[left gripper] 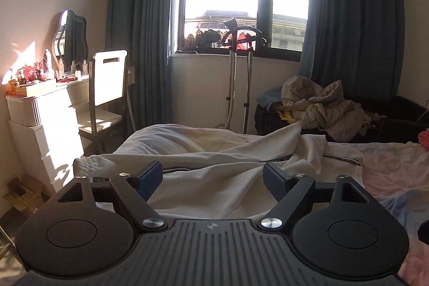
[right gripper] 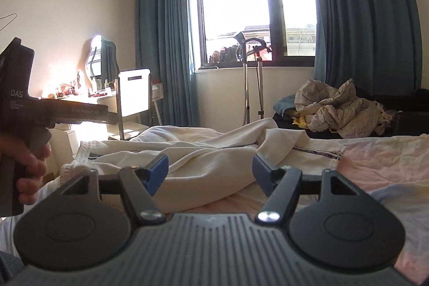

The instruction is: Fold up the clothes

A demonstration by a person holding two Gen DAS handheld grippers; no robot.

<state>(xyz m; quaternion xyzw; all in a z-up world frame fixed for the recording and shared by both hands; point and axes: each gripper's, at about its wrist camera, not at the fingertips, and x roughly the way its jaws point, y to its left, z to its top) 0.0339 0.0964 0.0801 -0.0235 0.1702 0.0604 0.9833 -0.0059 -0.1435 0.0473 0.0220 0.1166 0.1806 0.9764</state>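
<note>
A cream-white garment [left gripper: 203,152] with a ribbed elastic hem at its left and dark zipper trim lies crumpled across the bed. It also shows in the right wrist view [right gripper: 203,152]. My left gripper [left gripper: 213,176] is open and empty, low over the garment's near edge. My right gripper [right gripper: 210,170] is open and empty, just above the near fold of the same garment. The left gripper's body and the hand that holds it [right gripper: 24,114] show at the left of the right wrist view.
The bed has a pale pink and blue sheet [left gripper: 396,178]. A white dresser [left gripper: 45,125] and a chair [left gripper: 107,98] stand at the left. A garment steamer [left gripper: 238,77] stands under the window. A heap of beige bedding [left gripper: 321,106] lies on a dark sofa at the right.
</note>
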